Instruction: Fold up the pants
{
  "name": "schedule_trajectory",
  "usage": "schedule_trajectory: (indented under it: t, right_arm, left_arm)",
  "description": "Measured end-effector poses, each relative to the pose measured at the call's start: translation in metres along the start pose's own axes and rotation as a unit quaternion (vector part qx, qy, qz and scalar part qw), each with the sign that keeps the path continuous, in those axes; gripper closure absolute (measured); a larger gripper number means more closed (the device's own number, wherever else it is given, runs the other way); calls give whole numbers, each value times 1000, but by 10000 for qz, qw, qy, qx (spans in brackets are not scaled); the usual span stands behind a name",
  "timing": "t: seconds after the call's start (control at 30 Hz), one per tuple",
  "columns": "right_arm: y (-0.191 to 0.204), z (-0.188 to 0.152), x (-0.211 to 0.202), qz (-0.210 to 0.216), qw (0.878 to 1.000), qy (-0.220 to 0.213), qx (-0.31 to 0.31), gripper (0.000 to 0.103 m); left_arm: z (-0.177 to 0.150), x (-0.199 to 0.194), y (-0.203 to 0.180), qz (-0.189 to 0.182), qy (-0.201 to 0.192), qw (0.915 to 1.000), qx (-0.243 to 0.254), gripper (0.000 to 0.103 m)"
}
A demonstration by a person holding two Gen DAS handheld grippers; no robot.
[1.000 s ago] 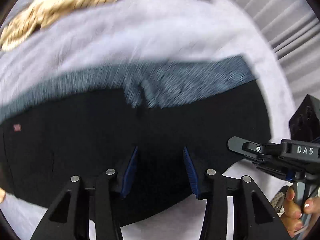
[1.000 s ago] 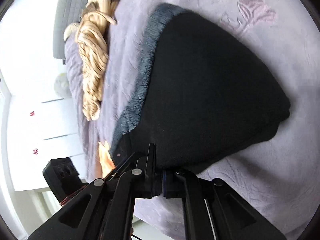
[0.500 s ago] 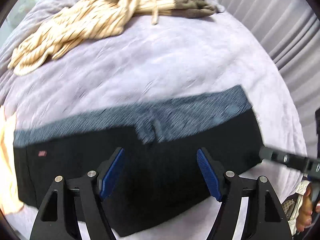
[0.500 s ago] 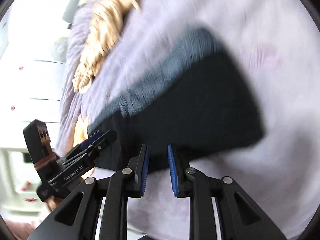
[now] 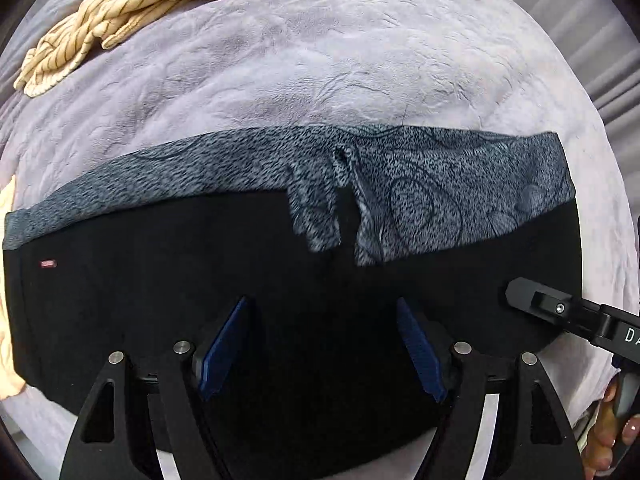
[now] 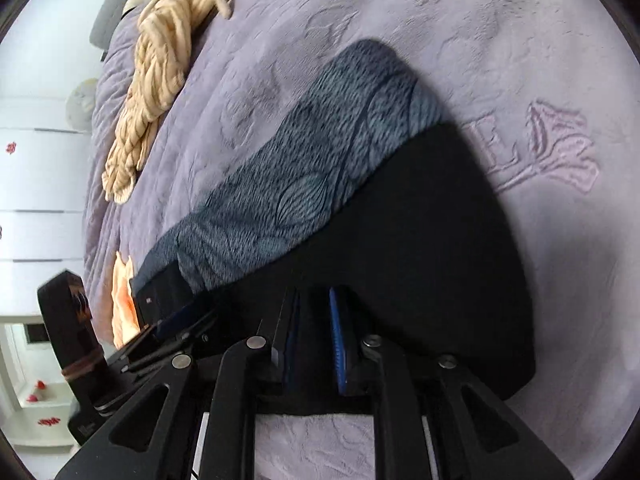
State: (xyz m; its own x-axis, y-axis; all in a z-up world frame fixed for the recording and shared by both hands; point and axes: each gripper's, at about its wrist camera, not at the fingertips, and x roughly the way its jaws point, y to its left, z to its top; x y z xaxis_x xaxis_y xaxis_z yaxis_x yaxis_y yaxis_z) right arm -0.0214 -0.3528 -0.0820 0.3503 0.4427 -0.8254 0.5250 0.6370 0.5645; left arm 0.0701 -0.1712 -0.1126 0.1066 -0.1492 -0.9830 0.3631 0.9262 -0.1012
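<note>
Black pants (image 5: 168, 280) with a grey fleecy lining band (image 5: 224, 164) lie folded flat on the lavender bedspread (image 5: 320, 68). My left gripper (image 5: 322, 312) is open above the near half of the pants, holding nothing. My right gripper (image 6: 314, 300) is open with a narrow gap, low over the pants' near edge (image 6: 420, 264); its finger also shows in the left wrist view (image 5: 536, 300) at the right end of the pants.
A cream striped garment (image 5: 132, 4) lies bunched at the far side of the bed, also in the right wrist view (image 6: 160, 64). An orange cloth (image 6: 122, 300) lies at the pants' left end. Curtains (image 5: 600, 52) hang at the right.
My right gripper went from shut on the pants' edge to open. My left gripper opened wider and pulled back. The pants now lie flat.
</note>
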Motion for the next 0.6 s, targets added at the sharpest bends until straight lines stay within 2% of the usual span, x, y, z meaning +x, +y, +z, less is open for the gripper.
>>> schedule_trajectory:
  t: [0.1, 0.17, 0.2, 0.43, 0.5, 0.53, 0.6]
  right_arm:
    - [10, -9, -4, -123, 9997, 25, -219, 88]
    - [16, -1, -5, -234, 9992, 113, -318, 87]
    - [19, -1, -8, -255, 9989, 149, -376, 84]
    - [77, -3, 14, -198, 9953, 287, -909, 84]
    - [95, -7, 28, -274, 9926, 407, -1110, 84]
    - [100, -11, 37, -324, 9911, 499, -1189, 84]
    - [105, -21, 55, -576, 9879, 709, -1254, 83]
  left_arm:
    - [-10, -15, 8, 44, -70, 10000, -11, 26]
    - [-17, -21, 16, 71, -29, 10000, -48, 26]
    - [-20, -24, 19, 83, 1, 9999, -56, 26]
    - [-53, -37, 53, 214, 172, 9993, -267, 26]
    - [-63, -42, 66, 276, 137, 9988, -378, 21]
    - [-67, -43, 72, 300, 125, 9986, -428, 10]
    - [-78, -47, 84, 298, 79, 9981, -540, 7]
